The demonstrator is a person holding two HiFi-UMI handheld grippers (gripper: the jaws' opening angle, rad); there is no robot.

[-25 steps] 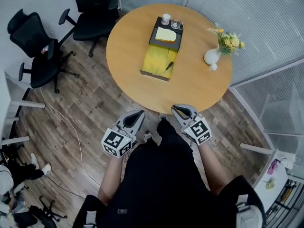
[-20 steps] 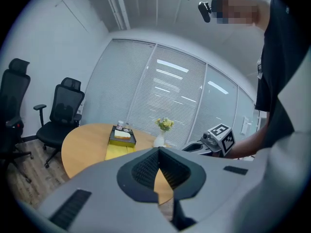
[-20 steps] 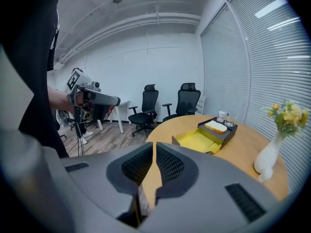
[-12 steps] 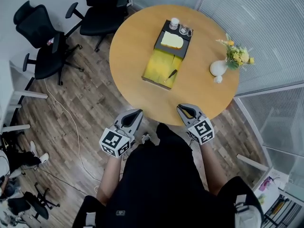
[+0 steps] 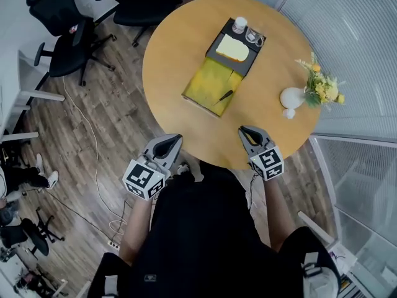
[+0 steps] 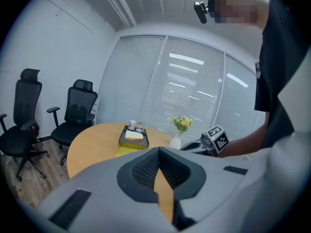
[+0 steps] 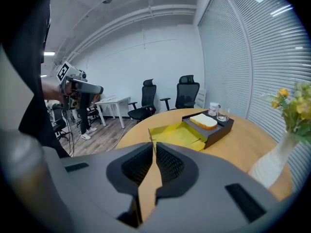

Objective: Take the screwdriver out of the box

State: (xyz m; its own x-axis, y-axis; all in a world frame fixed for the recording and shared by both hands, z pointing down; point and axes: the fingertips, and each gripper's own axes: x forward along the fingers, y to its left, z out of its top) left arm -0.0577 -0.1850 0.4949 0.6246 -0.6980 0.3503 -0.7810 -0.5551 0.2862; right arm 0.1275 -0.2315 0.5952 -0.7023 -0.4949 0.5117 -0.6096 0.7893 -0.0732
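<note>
An open yellow box [image 5: 208, 82] lies in the middle of the round wooden table [image 5: 167, 54]. A small black screwdriver [image 5: 224, 95] rests inside it near its right edge. My left gripper [image 5: 173, 139] hangs shut and empty over the floor, just off the table's near edge. My right gripper [image 5: 244, 131] is shut and empty over that near edge. Both are well short of the box. The box [image 6: 127, 150] shows beyond the left gripper [image 6: 158, 150] in the left gripper view. In the right gripper view the box [image 7: 177, 132] lies ahead of the right gripper [image 7: 154, 144]; the screwdriver is not visible there.
A black tray [image 5: 241, 46] with a slice of bread, a glass and a small jar adjoins the box's far end. A white vase of yellow flowers [image 5: 291, 97] stands at the table's right. Black office chairs [image 5: 59, 17] stand at the left, and a cable trails on the floor.
The head view has swung, so the table sits higher and more to the right. Both grippers stay shut near the table's edge; the left has drifted slightly down-left.
</note>
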